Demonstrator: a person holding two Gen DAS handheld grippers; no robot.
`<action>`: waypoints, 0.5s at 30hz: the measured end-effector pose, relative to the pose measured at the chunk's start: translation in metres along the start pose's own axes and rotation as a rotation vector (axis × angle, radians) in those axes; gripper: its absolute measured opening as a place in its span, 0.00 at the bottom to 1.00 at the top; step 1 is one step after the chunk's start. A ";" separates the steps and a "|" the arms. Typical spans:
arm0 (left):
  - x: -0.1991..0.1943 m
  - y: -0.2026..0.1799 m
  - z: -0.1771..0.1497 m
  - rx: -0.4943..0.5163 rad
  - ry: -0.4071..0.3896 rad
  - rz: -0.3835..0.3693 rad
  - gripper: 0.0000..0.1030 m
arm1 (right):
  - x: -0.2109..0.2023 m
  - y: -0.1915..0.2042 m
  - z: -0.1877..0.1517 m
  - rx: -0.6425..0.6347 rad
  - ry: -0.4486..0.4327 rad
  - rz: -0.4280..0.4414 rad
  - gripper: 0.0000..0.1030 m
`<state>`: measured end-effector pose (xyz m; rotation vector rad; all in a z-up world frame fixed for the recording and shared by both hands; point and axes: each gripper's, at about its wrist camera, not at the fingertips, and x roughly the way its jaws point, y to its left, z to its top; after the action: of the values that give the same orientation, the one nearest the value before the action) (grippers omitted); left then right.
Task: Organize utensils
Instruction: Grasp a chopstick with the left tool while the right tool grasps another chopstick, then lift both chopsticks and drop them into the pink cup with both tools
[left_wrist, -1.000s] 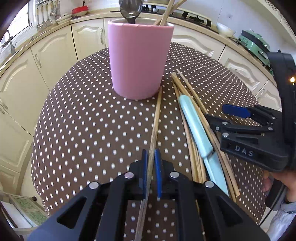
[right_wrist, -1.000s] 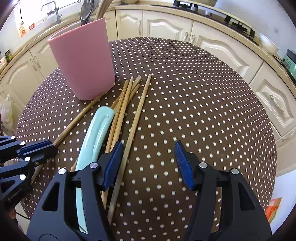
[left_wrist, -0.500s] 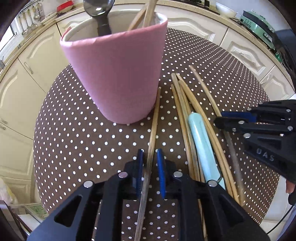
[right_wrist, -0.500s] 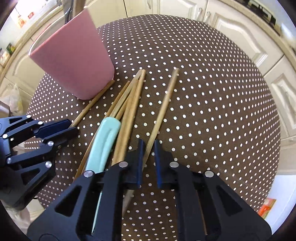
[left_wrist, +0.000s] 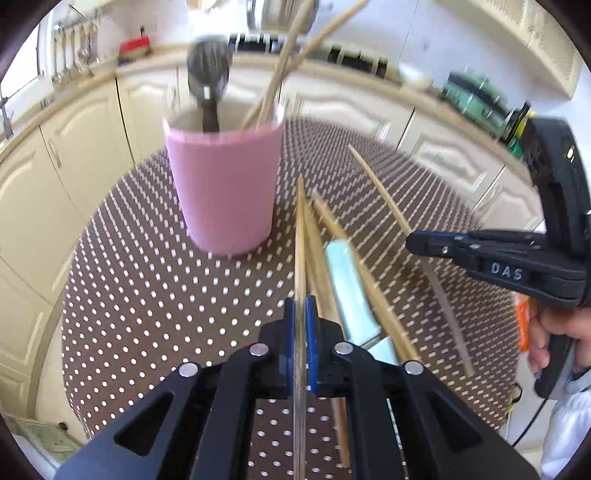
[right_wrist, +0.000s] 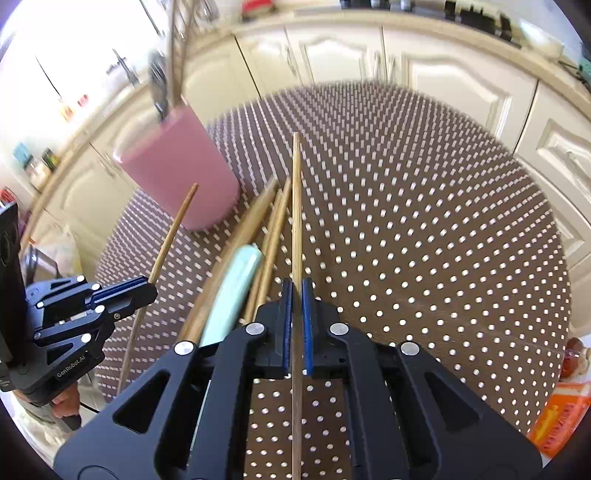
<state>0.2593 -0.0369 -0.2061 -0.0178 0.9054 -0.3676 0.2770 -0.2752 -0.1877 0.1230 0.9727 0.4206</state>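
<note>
Motion-blurred pink cup (left_wrist: 225, 192) and spoon (left_wrist: 208, 79) inside. Chopstick (right_wrist: 296, 236) cut off by bottom edge. Can't read the counter clutter.

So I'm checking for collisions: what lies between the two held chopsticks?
In the left wrist view, loose chopsticks and a mint-green utensil on the table.

White capital letters "DAS" stand on the side of the right hand-held gripper (left_wrist: 419, 242), seen in the left wrist view. In the right wrist view, small white letters on the black body of the left hand-held gripper (right_wrist: 149, 290) read "GenRobot.AI", as far as the blur allows. The print on the orange packet (right_wrist: 559, 415) is too blurred to read.
</note>
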 end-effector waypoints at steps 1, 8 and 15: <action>-0.009 -0.002 0.001 -0.002 -0.036 -0.014 0.06 | -0.010 0.000 0.000 0.002 -0.034 0.017 0.05; -0.061 -0.009 0.011 -0.005 -0.318 -0.042 0.06 | -0.068 0.021 -0.002 -0.046 -0.249 0.079 0.05; -0.092 0.006 0.032 -0.048 -0.581 -0.052 0.06 | -0.097 0.068 0.018 -0.101 -0.454 0.144 0.06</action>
<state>0.2346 -0.0068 -0.1166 -0.1840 0.3393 -0.3621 0.2246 -0.2502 -0.0824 0.1882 0.4966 0.5448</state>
